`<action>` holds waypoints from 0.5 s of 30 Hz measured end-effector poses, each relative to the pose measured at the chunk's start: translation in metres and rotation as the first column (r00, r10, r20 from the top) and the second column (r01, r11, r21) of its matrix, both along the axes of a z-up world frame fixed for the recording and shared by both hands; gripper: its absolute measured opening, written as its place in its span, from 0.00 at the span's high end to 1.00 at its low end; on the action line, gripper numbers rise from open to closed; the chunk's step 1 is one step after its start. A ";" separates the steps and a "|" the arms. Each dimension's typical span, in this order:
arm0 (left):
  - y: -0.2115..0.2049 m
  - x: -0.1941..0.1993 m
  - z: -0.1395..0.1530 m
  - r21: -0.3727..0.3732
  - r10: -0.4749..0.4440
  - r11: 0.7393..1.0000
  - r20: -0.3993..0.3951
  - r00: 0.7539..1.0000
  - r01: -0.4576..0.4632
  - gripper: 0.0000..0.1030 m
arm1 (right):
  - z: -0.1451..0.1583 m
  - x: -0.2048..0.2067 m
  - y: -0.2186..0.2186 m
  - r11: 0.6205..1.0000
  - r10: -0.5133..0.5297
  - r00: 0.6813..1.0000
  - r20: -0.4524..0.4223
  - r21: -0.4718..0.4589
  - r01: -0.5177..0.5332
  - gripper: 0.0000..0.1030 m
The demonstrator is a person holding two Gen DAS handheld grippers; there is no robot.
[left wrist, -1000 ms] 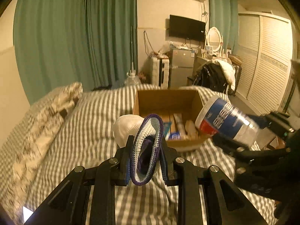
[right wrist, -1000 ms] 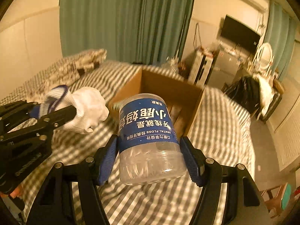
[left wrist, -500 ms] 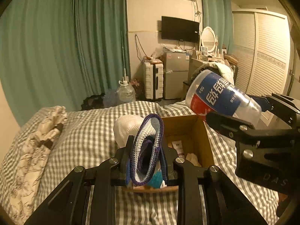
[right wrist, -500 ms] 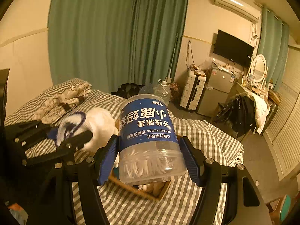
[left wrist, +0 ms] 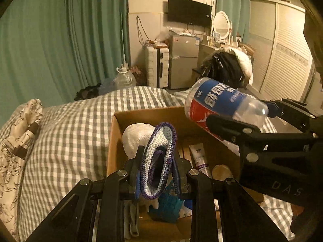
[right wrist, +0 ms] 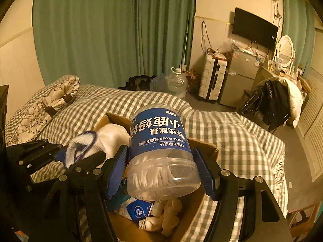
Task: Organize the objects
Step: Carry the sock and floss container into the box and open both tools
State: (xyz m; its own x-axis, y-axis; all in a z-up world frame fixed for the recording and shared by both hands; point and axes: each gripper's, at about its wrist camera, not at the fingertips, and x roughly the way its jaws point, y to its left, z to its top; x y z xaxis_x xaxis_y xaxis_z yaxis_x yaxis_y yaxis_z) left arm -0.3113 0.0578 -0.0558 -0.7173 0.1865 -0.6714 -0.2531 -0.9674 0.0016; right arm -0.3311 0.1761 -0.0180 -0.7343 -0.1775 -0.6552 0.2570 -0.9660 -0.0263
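The left gripper [left wrist: 157,165] is clenched on a white sock [left wrist: 155,157] with a purple-trimmed cuff, the cuff standing upright between the jaws and the white toe end bulging out ahead of them. The right gripper [right wrist: 161,169] is clamped on a clear jar [right wrist: 161,151] of dental floss picks with a blue label, gripped across its body near the base.

Both items hang over an open cardboard box [left wrist: 115,141] that sits on the checked bed [left wrist: 70,131]. The sock lies over the left part of the box, close to its left wall. The jar is on the right side of the opening; its long axis runs forward along the right jaws, tilted so the far end points toward the back of the box.

Inside the box there are already a white tube [left wrist: 198,157], some blue packaging [right wrist: 137,209], something teal [left wrist: 167,205] and pale bundled items [right wrist: 167,213], so the bottom is partly filled. The likely next move is a straight lowering and release for each hand. The sock seems the simpler drop, being soft and already well inside the rim. The jar needs more care: it looks wide against the free room left, and the right and back walls stand near it. The two grippers are close together, so lowering one at a time would probably avoid a knock. A pillow [left wrist: 22,131] lies well off to the left on the bed, out of the way.
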 end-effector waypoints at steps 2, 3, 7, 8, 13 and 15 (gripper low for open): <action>0.001 -0.003 -0.004 0.001 -0.010 1.000 0.007 1.000 0.010 0.76 | -0.006 -0.005 0.002 1.000 0.001 1.000 -0.005 -0.019 -0.001 0.39; 0.000 -0.004 -0.005 0.005 -0.014 1.000 0.008 1.000 0.014 0.75 | -0.008 -0.007 0.004 0.999 0.005 1.000 -0.011 -0.033 -0.005 0.39; -0.001 -0.002 -0.001 0.015 -0.018 1.000 -0.010 1.000 0.018 0.46 | -0.006 -0.006 0.003 0.999 0.013 0.999 -0.048 -0.044 -0.015 0.35; -0.001 0.000 0.003 0.016 -0.010 1.000 -0.027 1.000 0.011 0.29 | -0.004 -0.004 0.002 0.999 0.006 0.998 -0.059 -0.042 -0.009 0.32; -0.003 0.015 0.025 0.019 0.025 1.000 -0.101 0.995 -0.023 0.14 | 0.008 0.004 0.006 0.998 -0.031 0.996 -0.080 -0.052 0.027 0.30; -0.003 0.021 0.039 0.017 0.043 0.999 -0.120 0.992 -0.042 0.09 | 0.019 0.012 0.011 0.998 -0.055 0.994 -0.092 -0.047 0.051 0.29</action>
